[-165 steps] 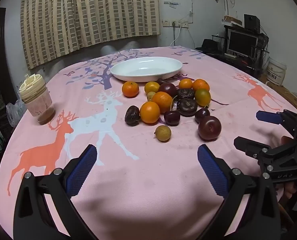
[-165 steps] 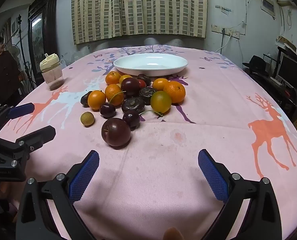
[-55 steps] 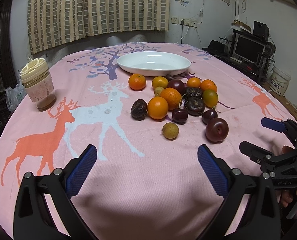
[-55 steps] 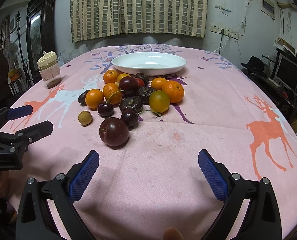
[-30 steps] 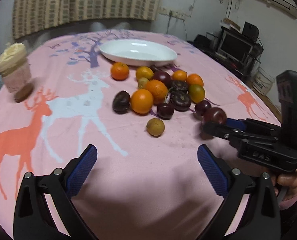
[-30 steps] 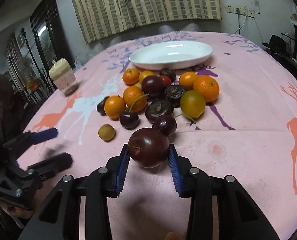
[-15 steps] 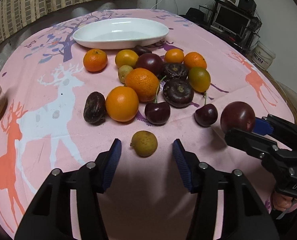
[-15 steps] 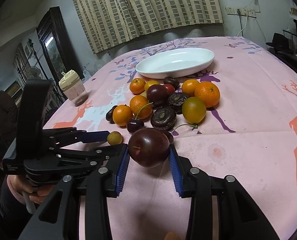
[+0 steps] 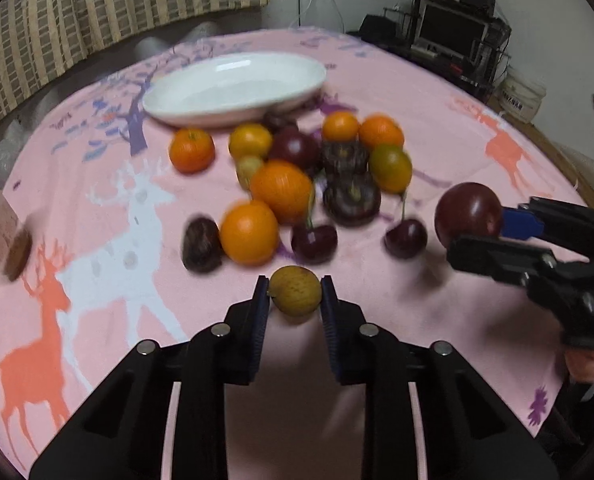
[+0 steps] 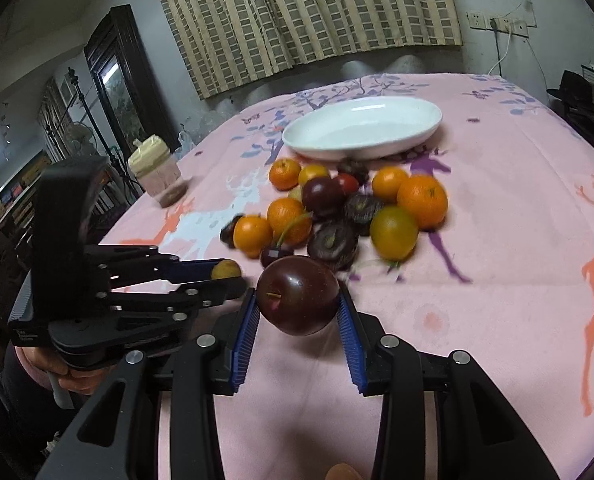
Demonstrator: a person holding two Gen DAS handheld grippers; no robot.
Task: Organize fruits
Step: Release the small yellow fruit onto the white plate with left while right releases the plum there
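The left gripper is clamped on a small tan-yellow fruit, its two pads pressed against the fruit's sides, with a shadow on the pink cloth just under it; whether the fruit touches the cloth cannot be told. The right gripper is clamped on a dark red plum, blue pads against both sides, stem end facing the camera, and the plum looks held clear of the cloth. In the left view the plum sits at the tip of the right gripper, off to the right of the pile; in the right view the small fruit shows between the fingers of the left gripper, just left of the plum. The rest of the fruit lies in a loose pile on the cloth between the grippers and a white plate: several oranges, among them one near the front touching a dark wrinkled fruit, a lone orange left of the pile, a yellow-green fruit on the right side, two dark cherries with stems, and dark round fruits in the middle. The plate is past the pile, with one dark fruit close to its near rim. A lidded jar stands on the cloth well left of the pile
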